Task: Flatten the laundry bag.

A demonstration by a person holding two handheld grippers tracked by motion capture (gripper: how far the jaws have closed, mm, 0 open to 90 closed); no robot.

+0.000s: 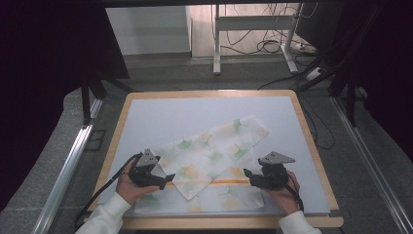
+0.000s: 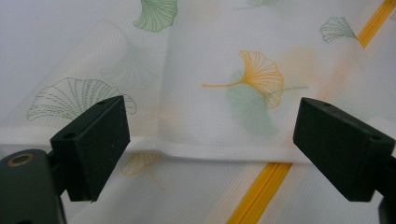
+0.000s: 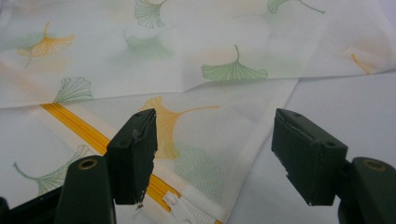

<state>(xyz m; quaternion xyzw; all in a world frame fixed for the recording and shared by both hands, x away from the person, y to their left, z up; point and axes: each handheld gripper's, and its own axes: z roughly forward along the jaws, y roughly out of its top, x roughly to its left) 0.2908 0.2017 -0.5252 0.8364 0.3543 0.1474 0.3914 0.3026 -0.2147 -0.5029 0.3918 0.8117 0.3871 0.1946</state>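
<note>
A leaf-print mesh bag [image 1: 209, 161] is lying folded on the tabletop [image 1: 165, 114], its yellow zipper [image 1: 221, 182] running between the left tongs [image 1: 168, 177] and right tongs [image 1: 247, 173], both gaping empty.

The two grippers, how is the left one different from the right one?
The left gripper sits over the folded-over flap of the leaf-print cloth; the right gripper sits by the cloth's edge, near the zipper pull. The left gripper's fingers frame a white hem, while the right gripper's fingers frame the orange zipper. Both are black, open, and held by a hand.
</note>
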